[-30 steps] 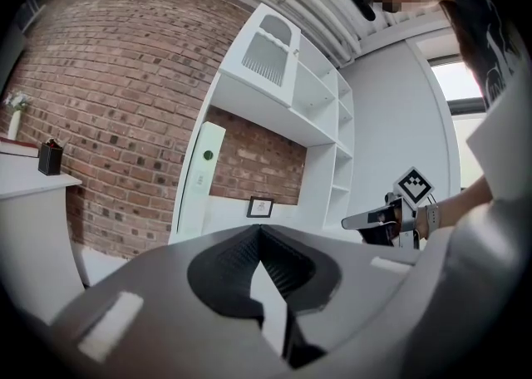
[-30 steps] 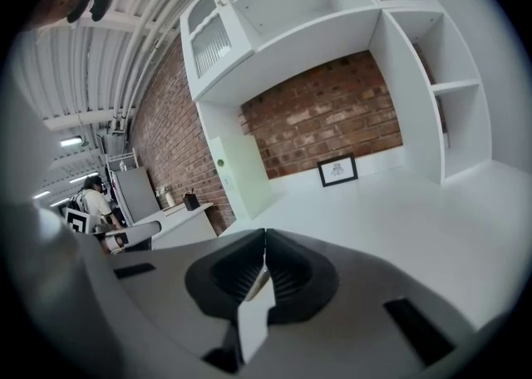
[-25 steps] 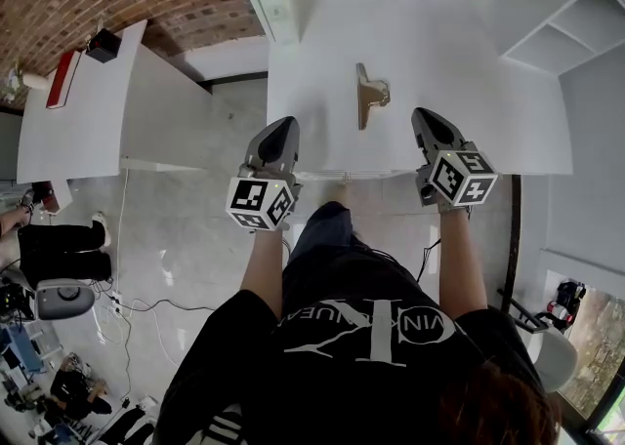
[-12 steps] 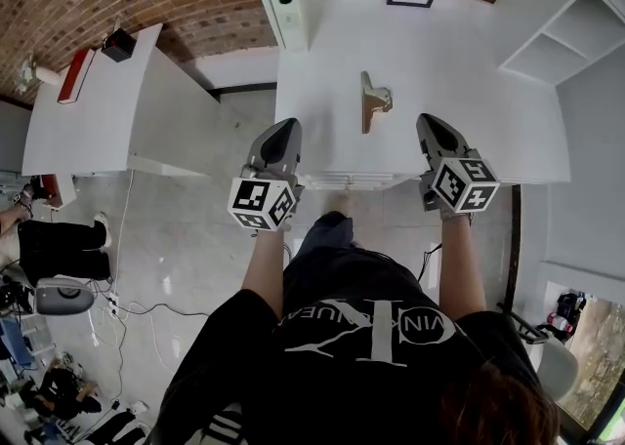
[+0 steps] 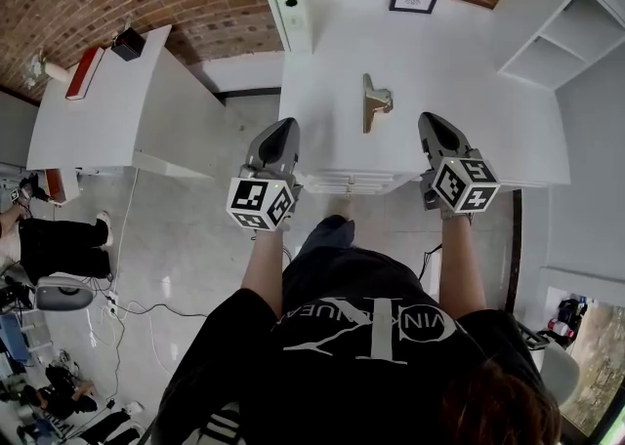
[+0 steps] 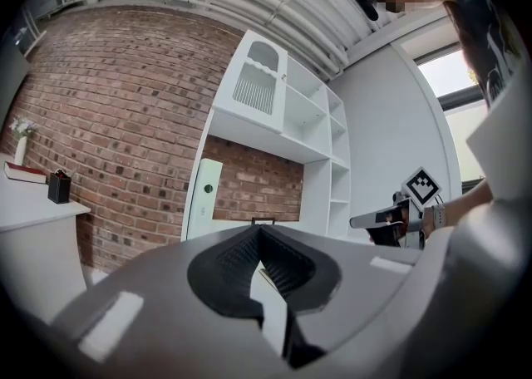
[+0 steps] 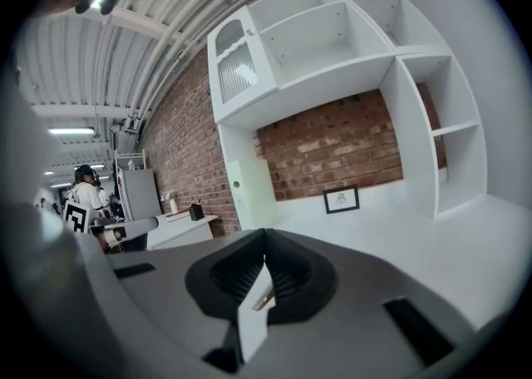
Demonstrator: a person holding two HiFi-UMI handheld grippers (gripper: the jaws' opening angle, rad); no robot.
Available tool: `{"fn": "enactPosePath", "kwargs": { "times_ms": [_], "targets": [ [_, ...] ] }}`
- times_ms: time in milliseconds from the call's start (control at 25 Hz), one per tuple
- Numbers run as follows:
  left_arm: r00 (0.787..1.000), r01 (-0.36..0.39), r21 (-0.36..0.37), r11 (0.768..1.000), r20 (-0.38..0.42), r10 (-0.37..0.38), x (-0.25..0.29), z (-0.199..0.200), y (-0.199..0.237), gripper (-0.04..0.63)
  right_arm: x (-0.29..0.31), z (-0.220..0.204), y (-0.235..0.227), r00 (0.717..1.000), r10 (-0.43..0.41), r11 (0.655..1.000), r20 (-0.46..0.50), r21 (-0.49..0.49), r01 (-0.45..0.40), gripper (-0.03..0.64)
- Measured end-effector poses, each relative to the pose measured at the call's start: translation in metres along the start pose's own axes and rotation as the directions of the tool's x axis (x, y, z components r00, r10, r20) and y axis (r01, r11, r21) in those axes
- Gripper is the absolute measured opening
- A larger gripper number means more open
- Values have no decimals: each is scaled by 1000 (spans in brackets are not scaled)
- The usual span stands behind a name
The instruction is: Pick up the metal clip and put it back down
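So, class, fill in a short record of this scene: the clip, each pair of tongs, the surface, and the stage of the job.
object: metal clip, lying on the white desk, touched by nothing
left side: left tongs shut and empty, at the desk's front edge, left of the clip
right side: right tongs shut and empty, right of the clip
background: framed picture at the back of the desk
stage: clip not yet picked up

- We see bright, even light on the white desk (image 5: 459, 53), with soft, faint shadows.
- We notice fisheye bending and black corners in both gripper views.
- We find the nearest foreground blurred; a ceiling lamp (image 7: 62, 130) glows.
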State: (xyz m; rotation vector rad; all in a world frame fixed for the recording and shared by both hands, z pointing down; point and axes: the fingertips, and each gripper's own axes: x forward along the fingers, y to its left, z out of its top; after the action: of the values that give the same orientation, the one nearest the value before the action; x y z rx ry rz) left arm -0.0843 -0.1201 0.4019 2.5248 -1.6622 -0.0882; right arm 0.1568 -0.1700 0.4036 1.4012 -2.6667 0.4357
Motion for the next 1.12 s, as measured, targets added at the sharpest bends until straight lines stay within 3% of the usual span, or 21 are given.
{"fn": "enactPosePath", "kwargs": {
  "times_ms": [1120],
  "targets": [
    [998,-29,27,999,58,27,-21,24,-12,-11,-24,23,10,998,12,999,62,-36,-10,13]
  ]
}}
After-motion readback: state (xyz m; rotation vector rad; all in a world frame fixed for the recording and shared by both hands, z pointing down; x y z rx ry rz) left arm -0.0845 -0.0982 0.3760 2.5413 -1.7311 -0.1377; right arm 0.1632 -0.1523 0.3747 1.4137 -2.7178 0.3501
